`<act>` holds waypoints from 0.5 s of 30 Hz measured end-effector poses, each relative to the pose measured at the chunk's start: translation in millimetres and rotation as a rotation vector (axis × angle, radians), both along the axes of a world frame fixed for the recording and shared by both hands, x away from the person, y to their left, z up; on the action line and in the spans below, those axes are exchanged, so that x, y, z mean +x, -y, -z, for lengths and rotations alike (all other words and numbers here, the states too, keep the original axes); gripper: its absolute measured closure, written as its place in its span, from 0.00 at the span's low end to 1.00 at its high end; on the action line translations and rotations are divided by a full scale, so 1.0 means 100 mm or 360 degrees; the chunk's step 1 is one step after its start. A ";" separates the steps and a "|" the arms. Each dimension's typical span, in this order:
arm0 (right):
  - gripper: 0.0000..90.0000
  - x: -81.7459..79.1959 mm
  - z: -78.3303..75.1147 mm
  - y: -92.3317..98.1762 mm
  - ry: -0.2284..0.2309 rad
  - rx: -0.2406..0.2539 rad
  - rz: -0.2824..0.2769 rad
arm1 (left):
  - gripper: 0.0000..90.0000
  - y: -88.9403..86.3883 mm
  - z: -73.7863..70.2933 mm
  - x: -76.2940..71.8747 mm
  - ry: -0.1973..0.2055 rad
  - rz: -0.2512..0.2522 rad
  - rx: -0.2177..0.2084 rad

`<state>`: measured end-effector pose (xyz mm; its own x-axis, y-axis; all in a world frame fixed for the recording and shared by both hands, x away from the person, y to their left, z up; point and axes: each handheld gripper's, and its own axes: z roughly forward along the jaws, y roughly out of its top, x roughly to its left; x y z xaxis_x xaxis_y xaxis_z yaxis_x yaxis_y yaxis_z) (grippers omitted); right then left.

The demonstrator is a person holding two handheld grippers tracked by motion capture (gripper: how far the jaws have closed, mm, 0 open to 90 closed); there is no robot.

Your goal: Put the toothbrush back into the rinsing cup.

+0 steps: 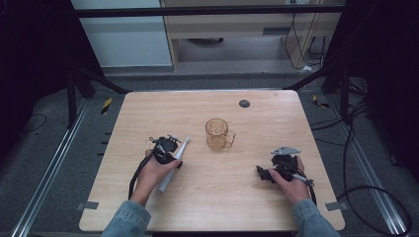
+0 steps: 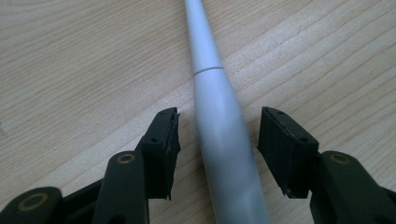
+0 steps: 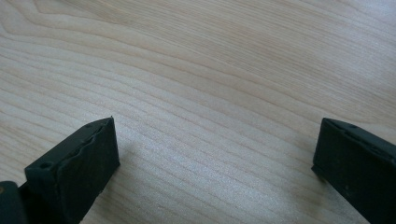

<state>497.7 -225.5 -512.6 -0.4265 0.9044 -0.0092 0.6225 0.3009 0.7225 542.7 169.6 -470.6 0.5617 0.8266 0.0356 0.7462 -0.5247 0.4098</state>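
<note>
the white electric toothbrush (image 2: 219, 135) lies flat on the wooden table (image 1: 257, 197), left of the middle, its head toward the far edge and its handle toward the near edge. the left tool (image 2: 218, 140) is lowered over the handle with a jaw on each side; a gap shows on both sides, so the pads do not press it. an amber glass mug (image 1: 217, 134) stands near the table's centre. the right tool (image 3: 215, 154) rests near the near right corner, jaws wide apart over bare wood, holding nothing.
</note>
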 end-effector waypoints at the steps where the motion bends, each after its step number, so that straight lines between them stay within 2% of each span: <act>1: 0.00 0.00 0.00 0.00 0.0000 0.0002 0.0001 | 0.53 0.00 0.01 0.00 -0.0007 0.0005 0.0008; 15: 0.00 0.00 0.00 0.00 0.0000 0.0003 0.0001 | 0.57 0.01 0.01 0.01 -0.0036 0.0017 -0.0018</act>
<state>497.7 -225.3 -512.6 -0.4260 0.9047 -0.0077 0.6228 0.2994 0.7228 543.5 168.4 -471.1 0.5709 0.8209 0.0137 0.7498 -0.5281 0.3987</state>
